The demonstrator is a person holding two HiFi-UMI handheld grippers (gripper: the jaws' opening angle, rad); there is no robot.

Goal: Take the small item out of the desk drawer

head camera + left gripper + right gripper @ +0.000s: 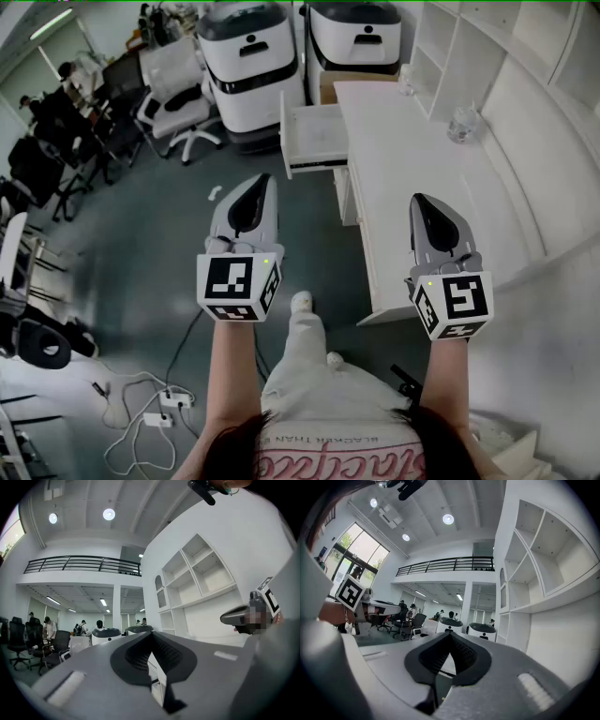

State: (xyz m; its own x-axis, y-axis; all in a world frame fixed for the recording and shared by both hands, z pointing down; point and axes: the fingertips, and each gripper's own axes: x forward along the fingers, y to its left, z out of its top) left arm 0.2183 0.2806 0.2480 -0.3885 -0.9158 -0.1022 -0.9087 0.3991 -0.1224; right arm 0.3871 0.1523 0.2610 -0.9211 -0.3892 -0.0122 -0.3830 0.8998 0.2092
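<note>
Small item: not made out in any view. Judged to lie inside the desk drawer (pixel 314 141), already pulled out and standing at 12 o'clock in the head view, well apart from both grippers.

Left gripper (pixel 261 184): pads closed tip to tip, nothing between them, nothing held. Right gripper (pixel 418 201): likewise closed on itself, empty. Both carried side by side and roughly level, aimed toward 12 o'clock, left over bare floor, right over the near edge of the desk (pixel 412 169).

Step in hand, as judged: approach only; drawer open, reach not yet begun. Next move calls for carrying one gripper forward to 12 o'clock above the drawer, tipping it downward and parting the pads before descent. Left appears better placed, with the drawer projecting on that side of the desk.

Limits of inspection: drawer interior seen only as a pale tray, too small to show contents. Both gripper views aimed over the room, so no look into the drawer. Clear jar (pixel 462 123) at 1 o'clock on the desk, contents not discernible.
</note>
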